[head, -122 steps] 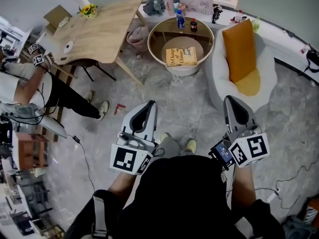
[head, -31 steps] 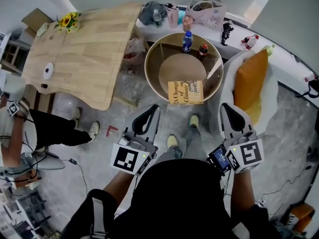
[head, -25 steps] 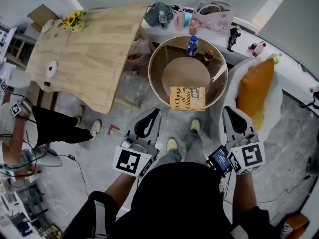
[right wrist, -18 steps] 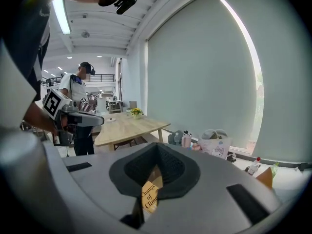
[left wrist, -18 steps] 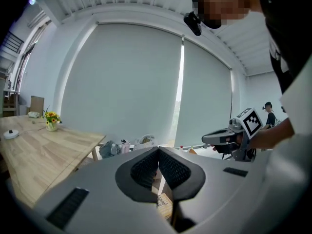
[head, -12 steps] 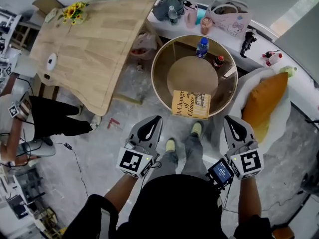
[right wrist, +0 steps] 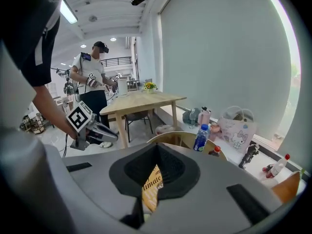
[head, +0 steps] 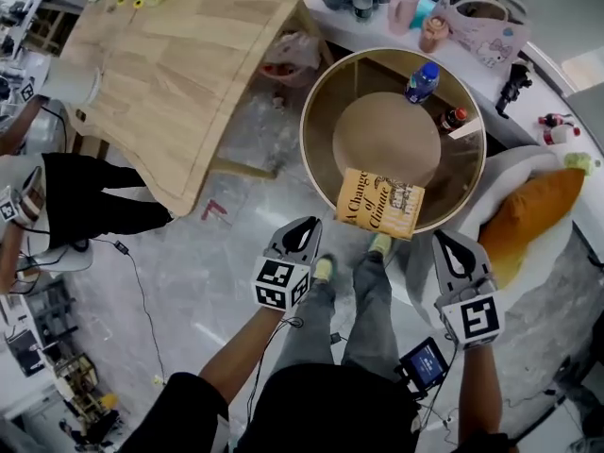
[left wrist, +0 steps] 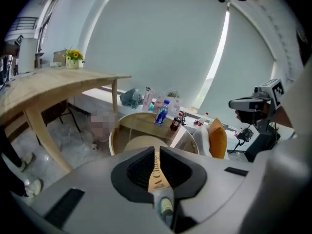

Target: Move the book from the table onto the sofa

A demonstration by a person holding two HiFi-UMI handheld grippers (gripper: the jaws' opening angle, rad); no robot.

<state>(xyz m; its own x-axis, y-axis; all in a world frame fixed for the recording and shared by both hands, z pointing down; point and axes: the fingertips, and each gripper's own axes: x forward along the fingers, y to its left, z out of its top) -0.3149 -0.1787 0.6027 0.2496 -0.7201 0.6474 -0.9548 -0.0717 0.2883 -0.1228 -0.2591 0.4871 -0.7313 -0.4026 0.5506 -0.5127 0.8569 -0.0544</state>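
Person now closer to round table (head: 316, 92), both grippers lowered toward it. Book (head: 381, 203) unmoved, flat at table's near rim, untouched. Left gripper (head: 300, 237), right gripper (head: 453, 248): jaws closed, empty. Pickup not begun; sofa (head: 514, 163) beside table's right edge.

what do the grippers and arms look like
Both the left gripper and right gripper are grey shells with black-lined jaws, each carrying a white cube with black square markers. A small screen sits by the right one. The top worn is black, short-sleeved.

The book (head: 381, 203) is yellow with black lettering, the cushion (head: 533, 220) orange, the sofa (head: 514, 166) white, the round table (head: 387, 135) tan.
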